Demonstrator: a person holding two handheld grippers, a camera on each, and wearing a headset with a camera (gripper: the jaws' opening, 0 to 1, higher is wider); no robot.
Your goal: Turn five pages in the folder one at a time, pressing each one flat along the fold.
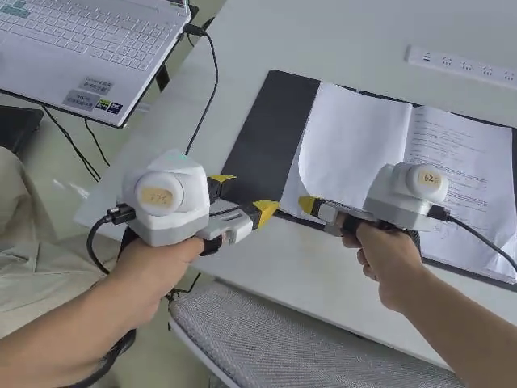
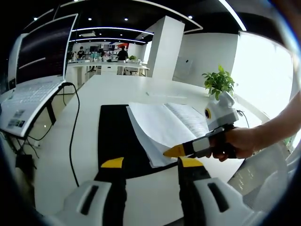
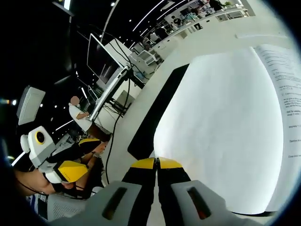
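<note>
— At the folder's (image 1: pixel 258 137) near edge, what have I got?
— A page (image 1: pixel 355 137) arching over the folder's left half. Your right gripper (image 1: pixel 307 205) has its jaws pressed together on the page's corner.
— And the folder?
— Open on the table (image 1: pixel 323 40). Your left gripper (image 1: pixel 244 196) hovers just left of it, jaws apart.

Folder (image 1: pixel 266 133): black, laid open on the white table (image 1: pixel 323 40), right of centre, with the left inner cover bared.
Blank page (image 1: pixel 355 137): white, unprinted side up. It is raised and bowed over the middle of the folder, with its near left corner taken between the closed jaws of the right gripper (image 1: pixel 307 204).
Printed page (image 1: pixel 464 166): laid flat at the right, with lines of text seen.
</note>
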